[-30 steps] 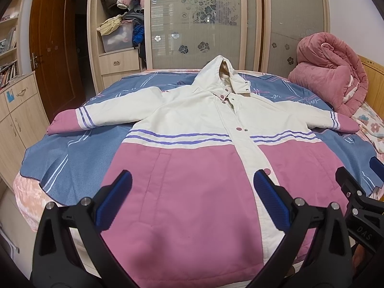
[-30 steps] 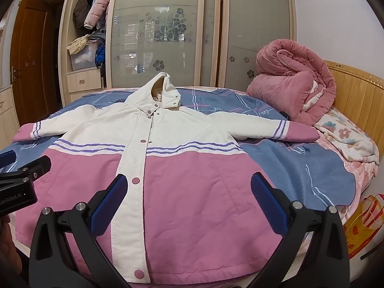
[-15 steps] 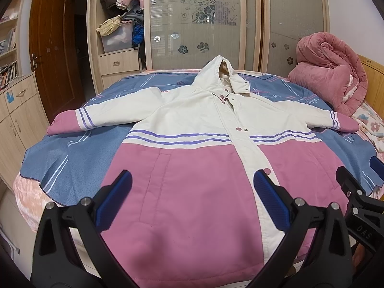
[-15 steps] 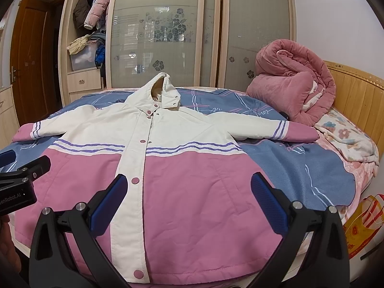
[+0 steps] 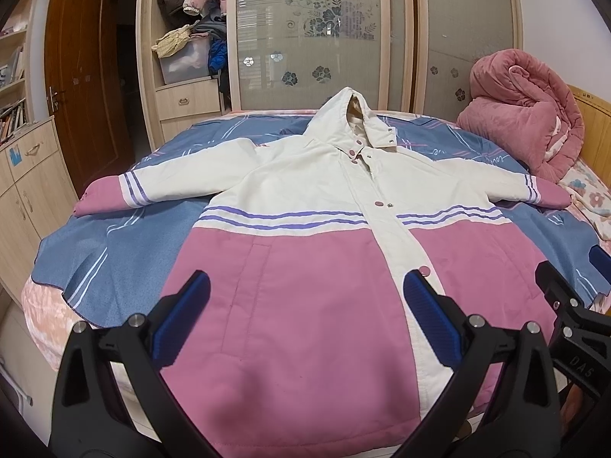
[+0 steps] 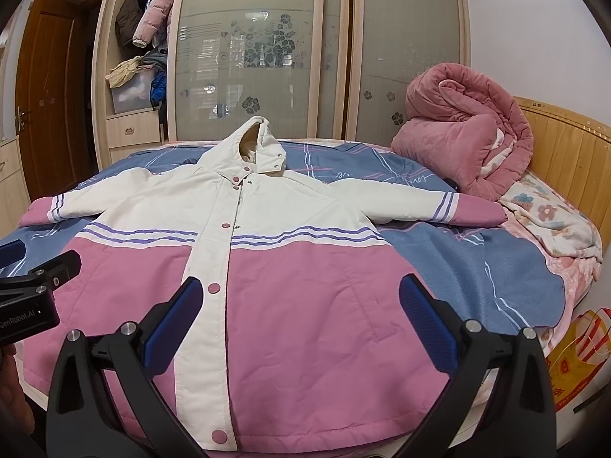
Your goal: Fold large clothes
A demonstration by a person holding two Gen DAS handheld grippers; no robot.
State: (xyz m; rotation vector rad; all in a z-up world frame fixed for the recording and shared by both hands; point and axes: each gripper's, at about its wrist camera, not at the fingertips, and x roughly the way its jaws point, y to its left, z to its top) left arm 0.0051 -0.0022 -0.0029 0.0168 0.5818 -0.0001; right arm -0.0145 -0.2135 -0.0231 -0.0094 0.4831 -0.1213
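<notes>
A large hooded jacket (image 5: pixel 305 206), cream on top and pink below with purple stripes, lies flat and face up on the bed with both sleeves spread; it also shows in the right wrist view (image 6: pixel 290 236). My left gripper (image 5: pixel 305 320) is open and empty, hovering above the pink lower left part near the hem. My right gripper (image 6: pixel 301 320) is open and empty above the pink lower right part. The right gripper also shows at the right edge of the left wrist view (image 5: pixel 573 313), and the left gripper shows at the left edge of the right wrist view (image 6: pixel 30 290).
A blue blanket (image 5: pixel 110 252) covers the bed. A rolled pink quilt (image 6: pixel 469 141) sits at the far right by the wooden headboard (image 6: pixel 573 152). A wardrobe with glass sliding doors (image 5: pixel 313 34) stands behind the bed. A cabinet (image 5: pixel 26 187) and a door stand at left.
</notes>
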